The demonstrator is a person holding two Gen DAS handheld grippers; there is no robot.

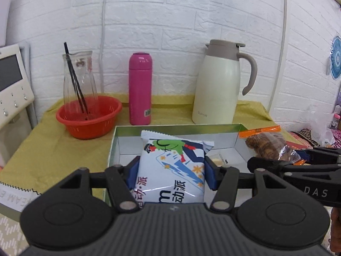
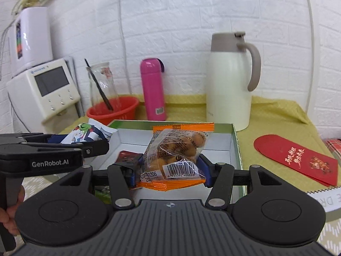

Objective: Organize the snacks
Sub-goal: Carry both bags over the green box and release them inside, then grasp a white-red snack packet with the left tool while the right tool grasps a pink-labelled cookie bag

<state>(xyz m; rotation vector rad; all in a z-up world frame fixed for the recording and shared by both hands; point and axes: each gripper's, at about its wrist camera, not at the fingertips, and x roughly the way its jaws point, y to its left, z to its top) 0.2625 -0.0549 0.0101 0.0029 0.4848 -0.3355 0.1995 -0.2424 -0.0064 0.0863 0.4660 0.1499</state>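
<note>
Above the open white cardboard box (image 1: 119, 143) on the yellow-clothed desk (image 1: 53, 140), the left tongs (image 1: 170, 171) clamp a white printed snack packet (image 1: 172, 166), and the right tongs (image 2: 168, 170) clamp a clear orange-edged bag of brown snacks (image 2: 177, 149), held side by side.

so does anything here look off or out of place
Nothing spilled or damaged. One oddity: a clear glass carafe with a black stirrer stands inside the red colander rather than on the cloth. Both snack packets, white and orange-edged, are gripped neatly over the open box.
</note>
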